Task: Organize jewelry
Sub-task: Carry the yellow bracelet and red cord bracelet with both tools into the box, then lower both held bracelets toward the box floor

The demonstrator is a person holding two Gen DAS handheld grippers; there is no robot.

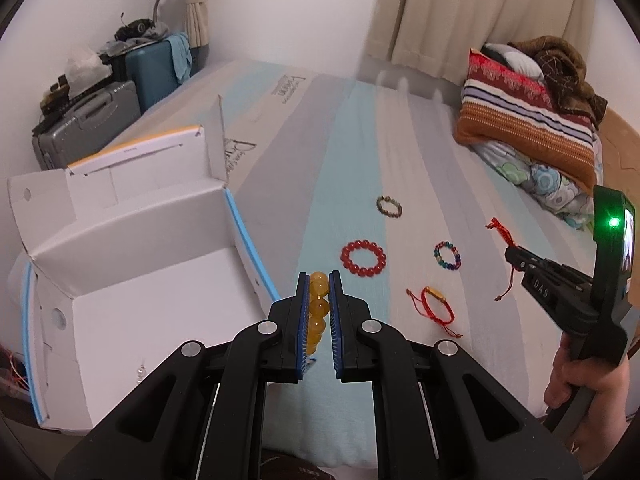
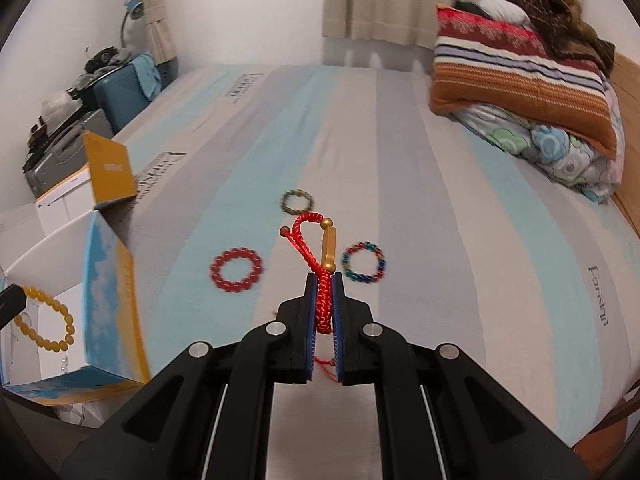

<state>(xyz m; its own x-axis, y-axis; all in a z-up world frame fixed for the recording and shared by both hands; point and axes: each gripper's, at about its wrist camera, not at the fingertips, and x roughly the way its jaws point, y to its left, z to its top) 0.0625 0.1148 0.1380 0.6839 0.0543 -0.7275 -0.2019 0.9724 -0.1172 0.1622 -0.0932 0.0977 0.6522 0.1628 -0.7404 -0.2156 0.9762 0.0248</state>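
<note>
Both tongs pinch jewelry above the bed (image 2: 400,152). Left tongs (image 1: 319,280) clamp the yellow bead bracelet (image 1: 319,300) just right of the open box (image 1: 132,280); right tongs (image 2: 325,280) clamp a red cord bracelet (image 2: 324,300). 4 pieces lie on the bed right of the box: red bead bracelet (image 1: 363,259), multicolour bracelet (image 1: 447,256), green bracelet (image 1: 389,206), another red cord bracelet (image 1: 434,308).

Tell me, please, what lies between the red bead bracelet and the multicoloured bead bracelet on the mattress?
Nothing: the left wrist view shows only bare striped mattress between the red bead bracelet and the multicoloured bead bracelet.
</note>
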